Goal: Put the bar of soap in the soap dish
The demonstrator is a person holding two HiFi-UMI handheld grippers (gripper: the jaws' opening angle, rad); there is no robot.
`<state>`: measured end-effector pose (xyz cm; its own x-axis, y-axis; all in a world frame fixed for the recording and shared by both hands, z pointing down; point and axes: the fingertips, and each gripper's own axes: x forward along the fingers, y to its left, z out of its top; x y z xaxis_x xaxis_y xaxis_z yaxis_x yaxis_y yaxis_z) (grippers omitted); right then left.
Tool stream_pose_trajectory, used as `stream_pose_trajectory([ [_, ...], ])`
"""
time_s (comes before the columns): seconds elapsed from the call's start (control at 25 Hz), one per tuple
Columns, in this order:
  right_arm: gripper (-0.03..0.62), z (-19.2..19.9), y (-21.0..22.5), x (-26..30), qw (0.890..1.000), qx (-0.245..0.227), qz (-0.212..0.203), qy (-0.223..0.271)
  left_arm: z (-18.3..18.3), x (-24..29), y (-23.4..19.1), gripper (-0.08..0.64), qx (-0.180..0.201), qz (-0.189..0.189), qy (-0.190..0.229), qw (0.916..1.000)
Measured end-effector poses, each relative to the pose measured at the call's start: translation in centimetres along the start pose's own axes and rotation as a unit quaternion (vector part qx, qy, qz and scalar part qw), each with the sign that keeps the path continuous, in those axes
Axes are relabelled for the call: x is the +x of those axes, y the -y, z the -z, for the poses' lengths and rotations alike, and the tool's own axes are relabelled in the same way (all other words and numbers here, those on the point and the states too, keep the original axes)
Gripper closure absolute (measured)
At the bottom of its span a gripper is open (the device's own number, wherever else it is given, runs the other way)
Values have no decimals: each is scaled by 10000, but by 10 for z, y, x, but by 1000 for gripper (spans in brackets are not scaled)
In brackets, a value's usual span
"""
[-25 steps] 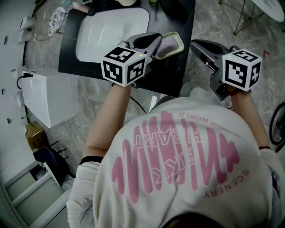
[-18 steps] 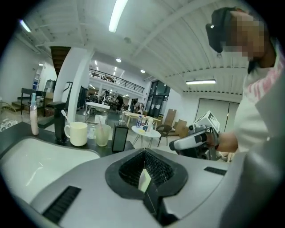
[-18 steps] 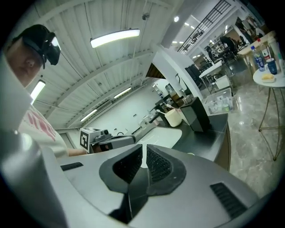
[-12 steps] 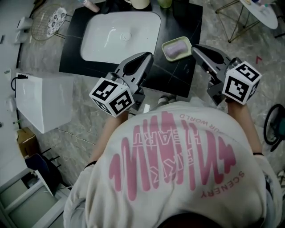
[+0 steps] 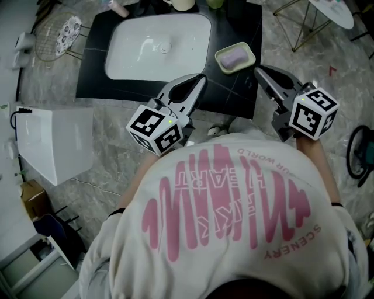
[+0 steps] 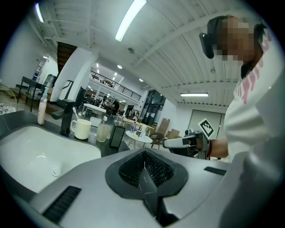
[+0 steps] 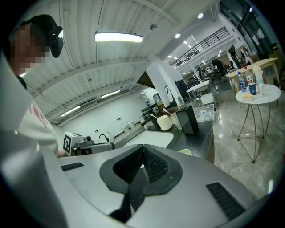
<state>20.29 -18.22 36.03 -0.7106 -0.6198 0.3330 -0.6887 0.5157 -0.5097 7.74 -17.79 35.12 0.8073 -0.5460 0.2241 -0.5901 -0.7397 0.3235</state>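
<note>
A pale purple bar of soap lies in the light green soap dish on the black counter, right of the sink. My left gripper hangs over the counter's front edge, shut and empty, its tips short of the dish. Out at the counter's right corner, my right gripper is also shut with nothing in it. In the left gripper view the ribbed pads meet with no gap. The right gripper view shows its pads pressed together, with the dish's rim just beyond.
A white sink basin fills the counter's left half. A cream mug, a cup and a black box stand at the back. A white bin sits on the floor at left. A round side table stands at right.
Both grippers have drawn back from the soap dish toward the person. The left one, which covered the dish a second ago, now leaves the soap in it in plain sight.
</note>
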Motion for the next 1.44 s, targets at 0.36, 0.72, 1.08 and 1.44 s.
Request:
stream_pose_trajectory([
  [0.36,575,27,-13,-6,9993,123,350,61,11,-17,8,549,312,215,-113,9992],
  [0.72,575,39,-27,-3,9990,125,425,12,16,-30,11,549,237,340,-85,9991],
  [1.08,575,44,-29,-6,9982,267,526,93,21,-40,10,549,238,307,-56,9992],
  [1.44,575,50,-31,-12,9977,282,618,87,23,-44,16,549,241,345,-21,9991],
])
